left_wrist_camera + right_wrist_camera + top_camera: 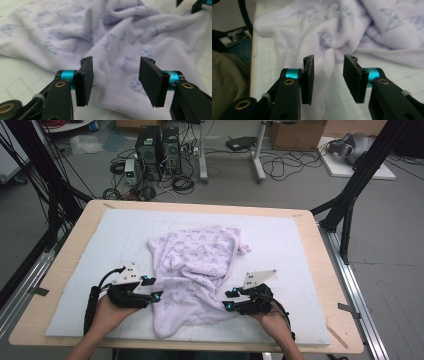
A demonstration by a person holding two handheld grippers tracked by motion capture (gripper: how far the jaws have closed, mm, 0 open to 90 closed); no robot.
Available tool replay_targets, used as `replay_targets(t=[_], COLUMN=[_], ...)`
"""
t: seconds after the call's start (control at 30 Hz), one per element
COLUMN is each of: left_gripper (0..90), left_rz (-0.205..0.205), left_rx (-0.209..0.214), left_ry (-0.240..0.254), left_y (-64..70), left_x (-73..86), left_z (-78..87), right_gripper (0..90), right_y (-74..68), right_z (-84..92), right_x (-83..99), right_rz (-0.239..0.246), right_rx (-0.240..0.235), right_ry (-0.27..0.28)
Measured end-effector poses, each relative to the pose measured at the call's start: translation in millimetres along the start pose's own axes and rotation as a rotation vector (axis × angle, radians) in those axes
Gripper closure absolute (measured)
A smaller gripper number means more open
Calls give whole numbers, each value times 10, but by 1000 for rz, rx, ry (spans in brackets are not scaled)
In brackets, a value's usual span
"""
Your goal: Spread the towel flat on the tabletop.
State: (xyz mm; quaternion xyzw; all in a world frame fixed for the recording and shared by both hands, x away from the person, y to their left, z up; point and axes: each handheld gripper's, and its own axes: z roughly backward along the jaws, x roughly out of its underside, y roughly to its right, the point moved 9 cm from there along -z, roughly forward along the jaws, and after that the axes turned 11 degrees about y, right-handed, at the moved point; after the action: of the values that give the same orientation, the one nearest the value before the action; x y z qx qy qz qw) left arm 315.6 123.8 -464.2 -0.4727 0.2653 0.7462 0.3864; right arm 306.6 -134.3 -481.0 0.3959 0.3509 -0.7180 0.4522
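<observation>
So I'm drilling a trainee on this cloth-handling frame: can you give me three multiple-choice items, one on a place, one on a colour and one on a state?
1. Where does the garment lie?
A. on the white mat on the table
B. on the floor
C. draped over a computer tower

2. What colour is the garment?
A. dark green
B. pale lilac with a blue print
C. plain red

3. How do the jaws of the left tool stand?
A. clamped on the cloth
B. apart, with cloth behind the gap
C. shut on nothing

Answers:
1 A, since the high view shows it crumpled mid-mat, between the left tool and the right tool.
2 B, since all views show light purple fabric with small blue motifs.
3 B, since the left gripper view shows a wide gap and neither pad pressing fabric.
</observation>
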Motion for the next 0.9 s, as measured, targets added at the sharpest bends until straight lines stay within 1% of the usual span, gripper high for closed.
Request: replay_targets(t=[0.03, 0.07, 0.13, 0.2, 0.23, 0.3, 0.33, 0.37, 0.4, 0.43, 0.47, 0.5, 0.53, 0.6, 0.67, 0.83, 0.9], left_gripper=[441, 434, 427, 424, 423, 436, 455, 470, 535, 633, 766, 799, 870, 884, 888, 889, 890], left_rz=[-2, -10, -31, -27, -32, -45, -63, -89, -114, -117, -112, -121, -115, -109, -110, -117, -105], left_rx=[9, 23, 42, 63, 77, 91, 90, 80, 82, 106, 129, 132, 138, 143, 128, 73, 51], left_ry=[-4, -15, -33, -50, -68, -104, -110, -109, -116, -129, -156, -148, -146, -152, -156, -178, -173], left_y=[50, 97, 176, 237, 264, 312, 325, 333, 337, 348, 366, 371, 381, 372, 334, 151, 85], left_x=[18, 38, 73, 114, 149, 225, 248, 249, 248, 255, 285, 284, 284, 281, 287, 341, 367], left_z=[-25, -49, -106, -170, -205, -281, -305, -309, -304, -301, -307, -303, -300, -288, -260, -104, -32], right_gripper=[581, 581, 580, 581, 589, 627, 655, 685, 721, 749, 782, 807, 819, 830, 834, 834, 834], right_y=[-18, -28, -48, -63, -72, -110, -131, -154, -170, -178, -193, -197, -206, -235, -276, -400, -455], right_z=[-5, -13, -33, -67, -91, -147, -174, -194, -207, -216, -226, -235, -243, -264, -291, -399, -456], right_x=[34, 62, 99, 119, 123, 136, 138, 139, 137, 130, 124, 117, 107, 78, 39, -57, -93], right_rz=[0, 5, -3, -8, -10, -6, 0, 3, 5, 6, 2, 6, 6, 8, 6, 24, 29], right_rx=[-1, -2, -9, -19, -26, -48, -58, -70, -78, -85, -91, -93, -97, -107, -119, -141, -162], right_ry=[-13, -23, -36, -44, -49, -65, -69, -75, -79, -79, -77, -75, -71, -65, -50, -33, -30])
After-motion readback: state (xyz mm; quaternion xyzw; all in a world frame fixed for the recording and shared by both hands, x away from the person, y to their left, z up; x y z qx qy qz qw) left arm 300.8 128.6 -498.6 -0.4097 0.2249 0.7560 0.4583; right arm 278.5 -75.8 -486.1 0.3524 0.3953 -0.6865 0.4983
